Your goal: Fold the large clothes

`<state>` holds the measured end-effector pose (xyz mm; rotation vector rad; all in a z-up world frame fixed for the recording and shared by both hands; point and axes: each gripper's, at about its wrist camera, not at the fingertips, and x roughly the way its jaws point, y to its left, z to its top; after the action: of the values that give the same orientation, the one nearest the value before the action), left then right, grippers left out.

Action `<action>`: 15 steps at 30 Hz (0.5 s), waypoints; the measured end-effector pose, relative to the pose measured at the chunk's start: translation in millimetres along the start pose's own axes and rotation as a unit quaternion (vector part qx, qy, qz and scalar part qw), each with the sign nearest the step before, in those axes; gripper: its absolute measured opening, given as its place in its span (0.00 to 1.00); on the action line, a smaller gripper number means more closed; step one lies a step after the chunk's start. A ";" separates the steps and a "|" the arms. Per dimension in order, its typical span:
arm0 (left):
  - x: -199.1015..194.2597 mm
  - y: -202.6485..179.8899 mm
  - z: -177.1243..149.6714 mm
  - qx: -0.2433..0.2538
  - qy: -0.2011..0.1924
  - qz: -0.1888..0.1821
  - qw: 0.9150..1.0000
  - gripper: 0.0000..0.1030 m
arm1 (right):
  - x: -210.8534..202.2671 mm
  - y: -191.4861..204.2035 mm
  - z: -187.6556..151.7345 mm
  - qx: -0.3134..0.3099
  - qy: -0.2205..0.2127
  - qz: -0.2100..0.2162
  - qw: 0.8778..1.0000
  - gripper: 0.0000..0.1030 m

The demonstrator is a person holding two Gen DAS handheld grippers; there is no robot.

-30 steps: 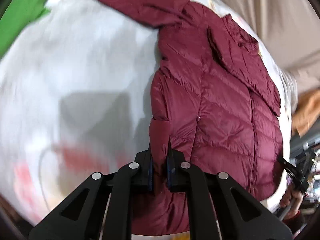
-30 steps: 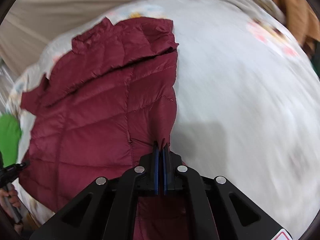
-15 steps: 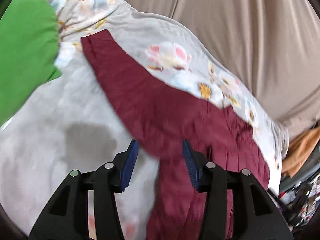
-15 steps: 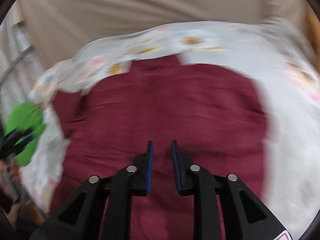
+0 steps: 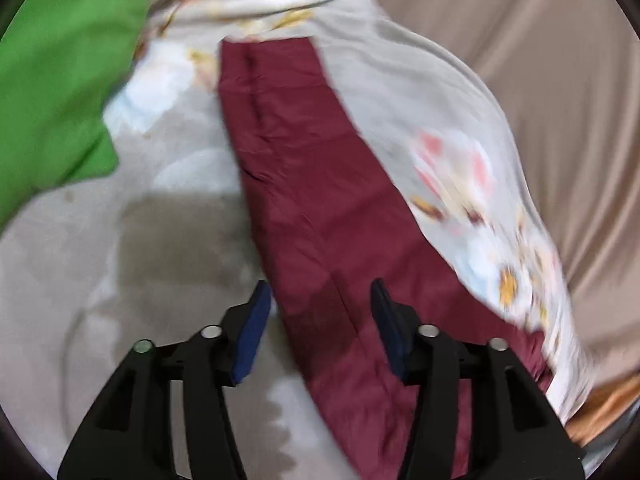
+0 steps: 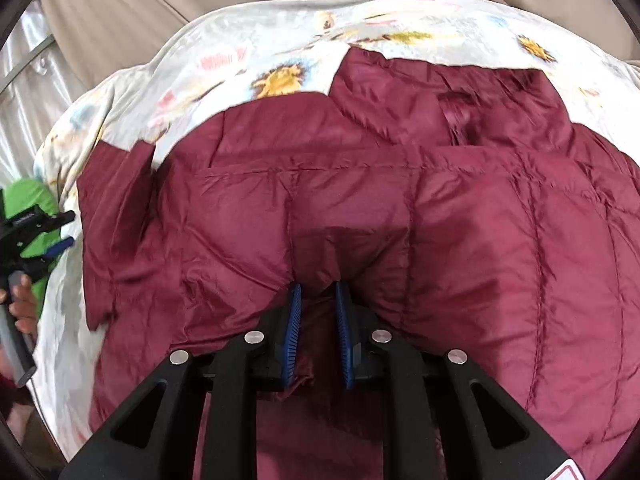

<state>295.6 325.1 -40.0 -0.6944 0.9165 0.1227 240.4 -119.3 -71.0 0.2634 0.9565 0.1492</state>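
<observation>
Lying spread on the floral sheet [image 6: 248, 56], the maroon jacket [image 6: 360, 208] looks barely folded, its sleeve [image 5: 304, 152] outstretched. Left gripper [image 5: 320, 312] hovers with jaws released; right gripper [image 6: 318, 312], jaws parted, seems to be pressing into padding without grasping.

quilted maroon jacket [image 6: 460, 240] of faintly glossy cloth (stitched in puffy panels) on a matt floral sheet [image 5: 460, 128].
</observation>
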 end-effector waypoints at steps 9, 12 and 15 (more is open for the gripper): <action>19.3 3.3 20.0 -0.068 -0.018 -0.108 0.992 0.04 | -81.7 -11.7 -63.0 0.020 -0.039 0.047 0.998 0.23; -18.5 -56.6 13.5 0.020 -0.054 -0.130 0.990 0.02 | -115.1 -23.4 -89.3 0.022 -0.049 0.043 0.998 0.24; -68.0 -147.0 -17.6 0.145 -0.080 -0.169 0.972 0.01 | -141.7 -38.2 -111.3 0.035 -0.054 0.049 0.997 0.24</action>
<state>297.6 213.0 78.1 -0.5501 0.6338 -0.2509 68.5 -172.7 -31.6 0.3791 0.8437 0.1897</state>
